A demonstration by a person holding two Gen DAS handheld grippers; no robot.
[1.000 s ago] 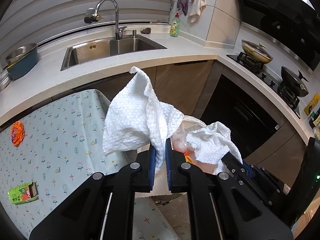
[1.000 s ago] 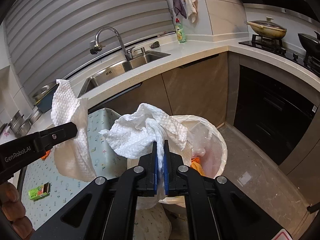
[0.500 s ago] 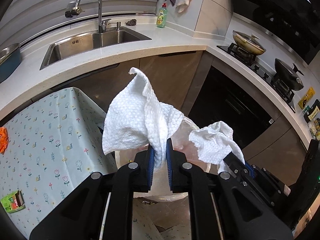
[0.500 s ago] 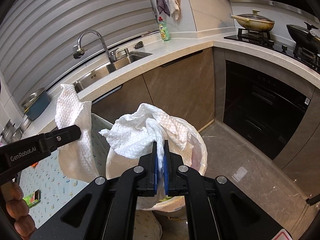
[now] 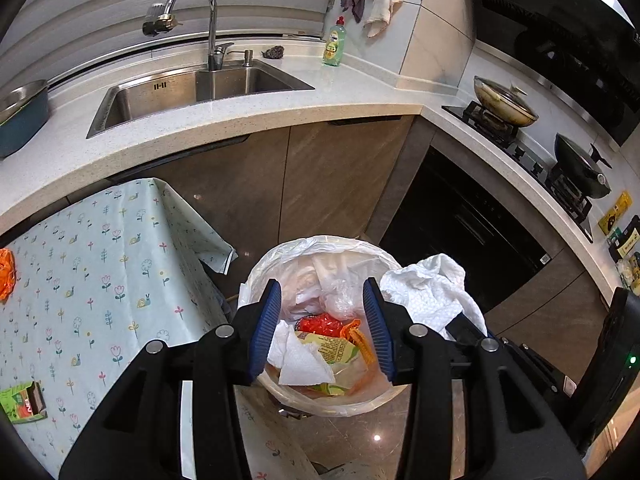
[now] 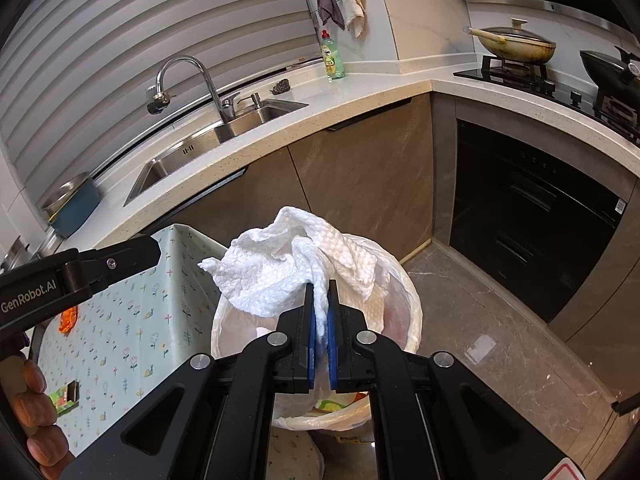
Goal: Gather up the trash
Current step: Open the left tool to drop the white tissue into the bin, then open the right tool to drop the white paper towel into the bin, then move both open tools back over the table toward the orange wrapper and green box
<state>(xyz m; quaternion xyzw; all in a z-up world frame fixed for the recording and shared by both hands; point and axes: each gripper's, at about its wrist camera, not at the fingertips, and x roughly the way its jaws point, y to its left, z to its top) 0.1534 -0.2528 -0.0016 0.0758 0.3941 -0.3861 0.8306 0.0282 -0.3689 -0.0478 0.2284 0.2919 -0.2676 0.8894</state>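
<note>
Bin [image 5: 320, 248]: lined, beside bench [image 5: 100, 264], trash inside.
Left hand-held gripper [image 5: 325, 322]: jaws just opening, nothing between, above bin.
Right hand-held gripper [image 6: 321, 316]: clenched on towel [image 6: 280, 272], over bin.

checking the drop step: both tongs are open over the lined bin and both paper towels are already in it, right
Not quite. Only the left tongs have just opened, with nothing between them; a white paper towel lies in the lined bin below. The right tongs are shut on the other paper towel, held above the bin, as the right wrist view shows.
</note>
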